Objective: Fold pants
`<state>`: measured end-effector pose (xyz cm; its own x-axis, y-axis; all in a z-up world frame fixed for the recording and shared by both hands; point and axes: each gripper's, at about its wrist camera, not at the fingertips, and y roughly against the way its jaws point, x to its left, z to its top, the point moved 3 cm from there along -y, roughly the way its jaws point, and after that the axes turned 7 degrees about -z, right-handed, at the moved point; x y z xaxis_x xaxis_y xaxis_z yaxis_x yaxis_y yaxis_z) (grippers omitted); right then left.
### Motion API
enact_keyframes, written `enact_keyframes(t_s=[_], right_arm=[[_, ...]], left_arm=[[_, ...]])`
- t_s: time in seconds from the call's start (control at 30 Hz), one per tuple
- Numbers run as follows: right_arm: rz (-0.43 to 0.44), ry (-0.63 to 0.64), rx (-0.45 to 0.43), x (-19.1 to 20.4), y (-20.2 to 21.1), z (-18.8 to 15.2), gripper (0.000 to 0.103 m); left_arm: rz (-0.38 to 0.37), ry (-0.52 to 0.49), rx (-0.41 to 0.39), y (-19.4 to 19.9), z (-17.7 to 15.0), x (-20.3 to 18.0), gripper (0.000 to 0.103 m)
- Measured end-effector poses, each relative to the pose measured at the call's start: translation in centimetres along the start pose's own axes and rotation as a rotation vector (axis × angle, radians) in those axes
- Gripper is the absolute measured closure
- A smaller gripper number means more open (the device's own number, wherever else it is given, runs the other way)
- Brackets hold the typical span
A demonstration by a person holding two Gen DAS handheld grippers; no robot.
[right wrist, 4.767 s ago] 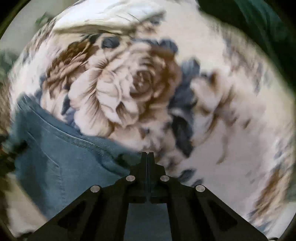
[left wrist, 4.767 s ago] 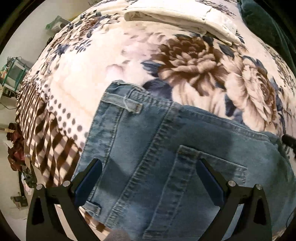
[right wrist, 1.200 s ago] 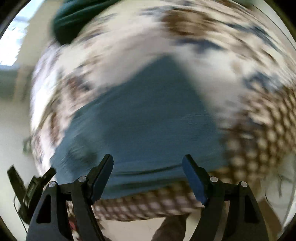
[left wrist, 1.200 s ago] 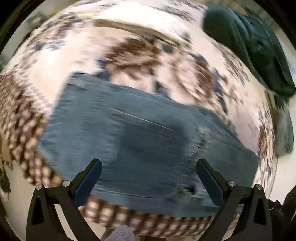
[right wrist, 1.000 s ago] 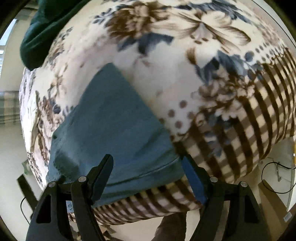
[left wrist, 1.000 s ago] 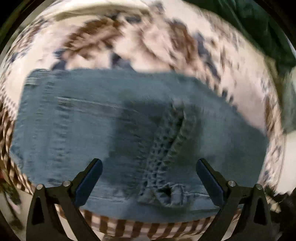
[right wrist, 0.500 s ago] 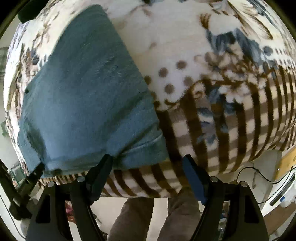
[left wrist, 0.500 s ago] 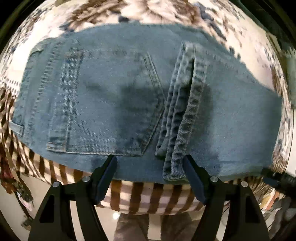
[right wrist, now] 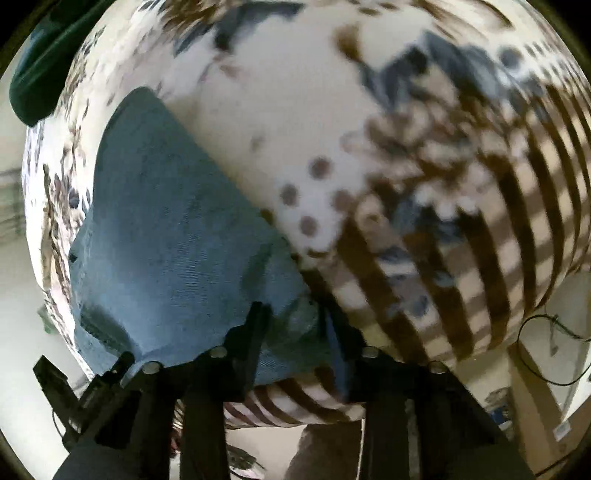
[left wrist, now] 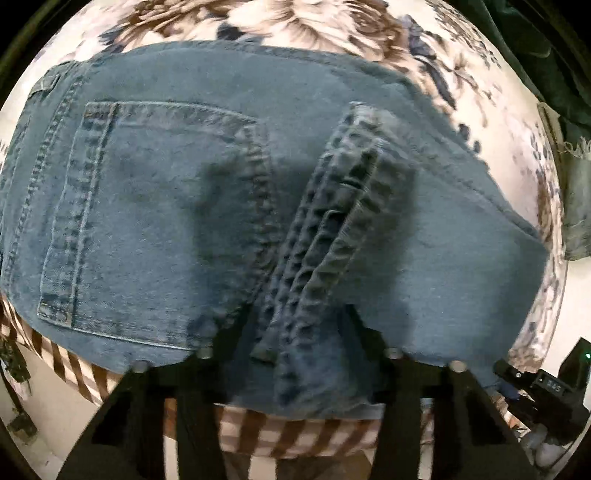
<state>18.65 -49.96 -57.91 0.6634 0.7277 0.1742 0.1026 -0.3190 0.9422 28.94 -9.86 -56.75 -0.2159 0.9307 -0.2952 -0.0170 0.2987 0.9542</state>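
Note:
Blue denim pants (left wrist: pixel 155 206) lie folded on a floral blanket (left wrist: pixel 303 22), back pocket up, with the leg hems (left wrist: pixel 325 236) laid across them. My left gripper (left wrist: pixel 295 350) sits at the pants' near edge with its fingers (left wrist: pixel 225 332) close around the hem end; the denim hides the fingertips. In the right wrist view the pants (right wrist: pixel 166 229) run to the near blanket edge. My right gripper (right wrist: pixel 295 332) has its fingers (right wrist: pixel 255 332) closed in on the near fold corner of the pants.
The blanket's brown checked border (right wrist: pixel 461 266) hangs over the near edge. A dark green garment (left wrist: pixel 546 55) lies at the far right, also in the right wrist view (right wrist: pixel 40 59). A person's legs (right wrist: pixel 325 450) stand below. The other gripper shows at the frame corner (left wrist: pixel 546 387).
Both grippers have moved in to the pants' near edge and narrowed from wide open to closed around the denim. Earlier the leg ends were folded over the seat.

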Motion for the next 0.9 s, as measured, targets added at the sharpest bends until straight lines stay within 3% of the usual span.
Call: enact_keyframes(t_s=[0.13,0.27,0.33,0.37,0.43,0.47,0.57,0.63,0.67,0.77,0.9], right_arm=[[-0.005,0.033,0.006,-1.0,0.7,-0.5,0.074],[-0.049,0.117,0.003,1.0,1.8,-0.1,0.072],[-0.052,0.138,-0.013,2.1,2.4,0.3,0.066],[-0.042,0.147,-0.031,3.0,2.8,0.6,0.063],[-0.062,0.183,-0.076,4.3,3.8,1.1,0.051],[-0.069,0.194,-0.09,5.4,3.8,1.3,0.05],[-0.087,0.227,-0.122,7.5,3.9,1.9,0.05],[-0.103,0.228,-0.132,8.6,3.7,1.9,0.05],[-0.104,0.228,-0.133,9.0,3.4,2.1,0.05],[-0.119,0.234,-0.147,9.6,3.0,2.1,0.05],[-0.15,0.26,-0.158,10.6,2.1,1.7,0.05]], left_arm=[[-0.017,-0.018,0.007,0.6,-1.4,1.2,0.069],[-0.058,0.02,0.018,2.0,-1.6,1.7,0.069],[-0.103,0.048,-0.014,3.5,-0.6,1.6,0.069],[-0.12,0.043,-0.045,4.2,0.1,1.2,0.066],[-0.135,0.007,-0.101,5.0,1.7,0.4,0.048],[-0.139,-0.006,-0.108,4.8,2.5,0.1,0.038],[-0.121,-0.059,-0.116,2.8,4.5,-2.1,0.039],[-0.093,-0.13,-0.142,2.0,5.8,-3.7,0.047],[-0.077,-0.187,-0.154,1.7,6.1,-4.5,0.075],[-0.079,-0.266,-0.184,2.3,6.3,-5.0,0.087],[-0.099,-0.29,-0.222,3.1,5.8,-5.1,0.088]])
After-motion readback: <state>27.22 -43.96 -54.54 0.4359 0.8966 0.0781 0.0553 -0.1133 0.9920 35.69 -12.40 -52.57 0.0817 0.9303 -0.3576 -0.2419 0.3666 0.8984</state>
